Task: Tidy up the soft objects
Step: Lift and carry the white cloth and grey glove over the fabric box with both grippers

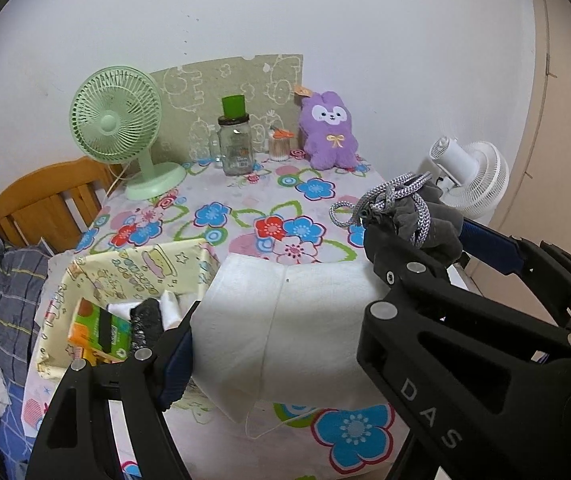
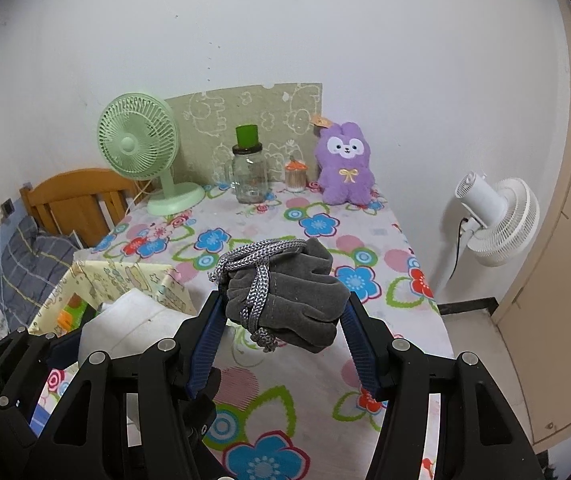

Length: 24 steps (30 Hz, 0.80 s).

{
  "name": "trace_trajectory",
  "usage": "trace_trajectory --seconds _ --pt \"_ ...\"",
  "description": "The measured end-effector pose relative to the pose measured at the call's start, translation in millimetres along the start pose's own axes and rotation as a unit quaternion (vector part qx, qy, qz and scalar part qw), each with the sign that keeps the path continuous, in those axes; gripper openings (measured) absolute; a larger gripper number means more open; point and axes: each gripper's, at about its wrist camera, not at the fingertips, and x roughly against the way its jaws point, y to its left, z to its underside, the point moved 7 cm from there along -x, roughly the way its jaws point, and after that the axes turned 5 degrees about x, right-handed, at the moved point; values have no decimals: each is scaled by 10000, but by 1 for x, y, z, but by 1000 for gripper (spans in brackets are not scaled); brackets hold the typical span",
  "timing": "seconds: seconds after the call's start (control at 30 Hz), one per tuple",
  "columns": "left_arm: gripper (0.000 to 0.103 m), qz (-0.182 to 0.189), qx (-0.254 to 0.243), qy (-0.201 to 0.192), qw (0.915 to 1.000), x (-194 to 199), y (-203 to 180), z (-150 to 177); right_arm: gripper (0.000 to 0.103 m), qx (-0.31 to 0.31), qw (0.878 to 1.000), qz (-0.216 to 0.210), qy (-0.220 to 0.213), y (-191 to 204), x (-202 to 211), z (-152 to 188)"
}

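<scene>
The right gripper has its fingers clamped on a grey drawstring pouch, held above the flowered surface. The left gripper grips a folded white cloth beside it, just right of a yellow box.

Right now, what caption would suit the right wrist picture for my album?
Right tool holds a grey drawstring pouch above the flowered tablecloth, with a purple plush bunny at the back.
</scene>
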Motion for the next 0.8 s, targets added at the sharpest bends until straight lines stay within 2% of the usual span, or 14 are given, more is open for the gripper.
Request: trace_trajectory --seconds 0.47,0.8 --pt "81 -128 117 -74 9998 1 35 -12 61 119 9999 -109 -34 34 -11 -17" --pt "81 -318 219 -62 9992 -7 69 -16 61 383 9986 -370 4 67 -28 -25"
